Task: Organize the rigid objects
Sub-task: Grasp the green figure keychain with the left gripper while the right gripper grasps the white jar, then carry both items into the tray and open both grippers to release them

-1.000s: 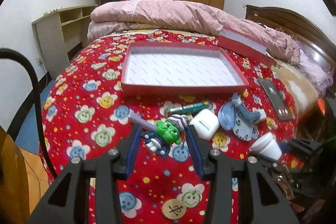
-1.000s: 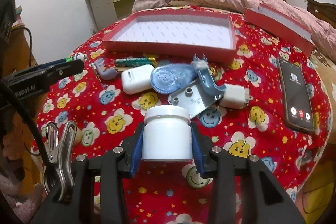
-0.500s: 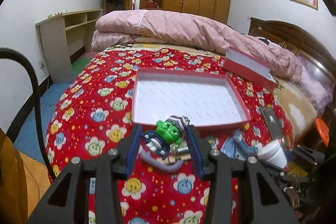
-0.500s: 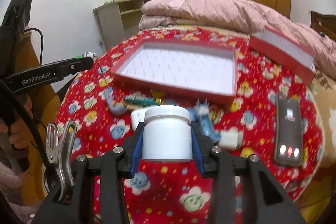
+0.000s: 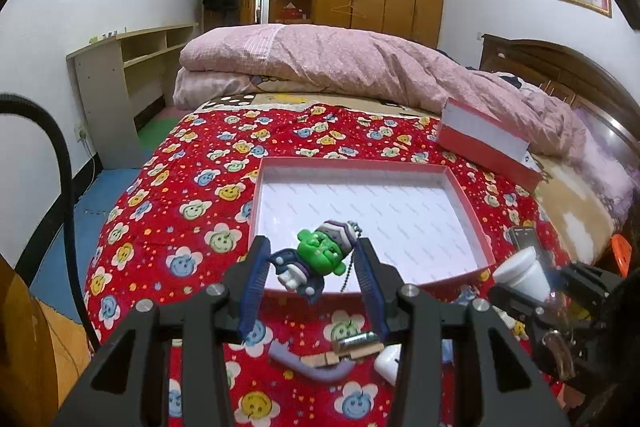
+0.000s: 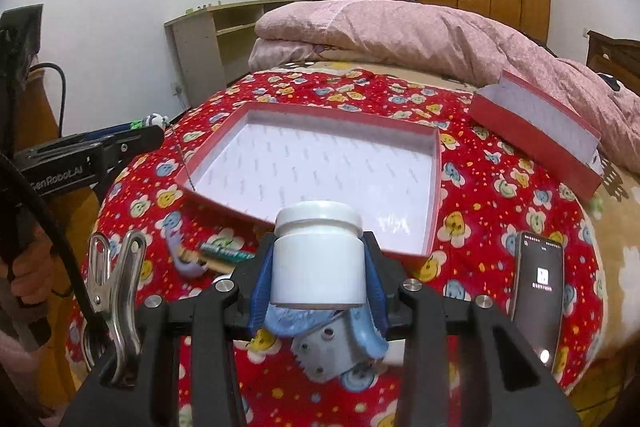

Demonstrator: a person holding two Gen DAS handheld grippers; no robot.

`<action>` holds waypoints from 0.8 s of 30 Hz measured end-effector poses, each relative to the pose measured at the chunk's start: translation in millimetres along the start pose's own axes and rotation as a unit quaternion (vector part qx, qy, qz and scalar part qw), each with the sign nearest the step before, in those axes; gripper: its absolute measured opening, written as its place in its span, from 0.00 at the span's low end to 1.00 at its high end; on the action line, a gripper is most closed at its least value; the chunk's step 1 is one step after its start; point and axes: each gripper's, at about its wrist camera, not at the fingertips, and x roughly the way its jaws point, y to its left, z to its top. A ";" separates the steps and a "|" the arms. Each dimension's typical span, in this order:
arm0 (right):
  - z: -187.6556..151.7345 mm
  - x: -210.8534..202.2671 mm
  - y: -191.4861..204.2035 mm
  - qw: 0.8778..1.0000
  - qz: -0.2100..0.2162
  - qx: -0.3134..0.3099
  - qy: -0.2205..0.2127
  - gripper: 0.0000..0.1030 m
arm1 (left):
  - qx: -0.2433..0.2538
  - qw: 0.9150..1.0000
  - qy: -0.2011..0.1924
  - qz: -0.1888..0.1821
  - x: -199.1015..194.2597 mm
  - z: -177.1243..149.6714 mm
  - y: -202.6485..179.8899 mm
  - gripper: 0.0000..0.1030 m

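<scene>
My left gripper (image 5: pixel 314 269) is shut on a green-headed toy figure keychain (image 5: pixel 316 259) and holds it in the air above the near edge of the open red box with a white lining (image 5: pixel 472 211). My right gripper (image 6: pixel 318 267) is shut on a white plastic jar (image 6: pixel 318 255), also lifted, just in front of the same red box (image 6: pixel 436 187). The right gripper with the jar (image 5: pixel 522 273) shows at the right of the left wrist view. The left gripper (image 6: pixel 116 143) shows at the left of the right wrist view.
On the red flowered bedspread below lie a battery (image 5: pixel 356 341), a clothespin (image 5: pixel 324 361), a grey curved piece (image 5: pixel 308 367), a blue tape dispenser (image 6: pixel 304 321), a metal bracket (image 6: pixel 332 351) and a phone (image 6: pixel 538 287). The box lid (image 6: pixel 536 131) lies at the right. A pink quilt (image 5: pixel 340 67) lies behind.
Both grippers have risen from the bedspread and moved forward toward the red box, each carrying its object. The loose items now lie below and behind the fingertips.
</scene>
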 end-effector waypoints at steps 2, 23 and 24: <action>3.3 6.1 -3.1 1.000 -0.001 0.003 0.002 0.40 | -0.002 1.000 0.006 -0.002 9.0 1.9 -0.8 0.44; 15.2 80.0 -32.8 0.998 -0.012 0.028 0.046 0.40 | -0.005 0.996 0.084 0.015 117.8 -7.7 7.6 0.44; 16.0 81.8 -33.3 0.999 -0.013 0.025 0.045 0.40 | -0.005 0.996 0.088 0.018 122.1 -9.0 8.7 0.44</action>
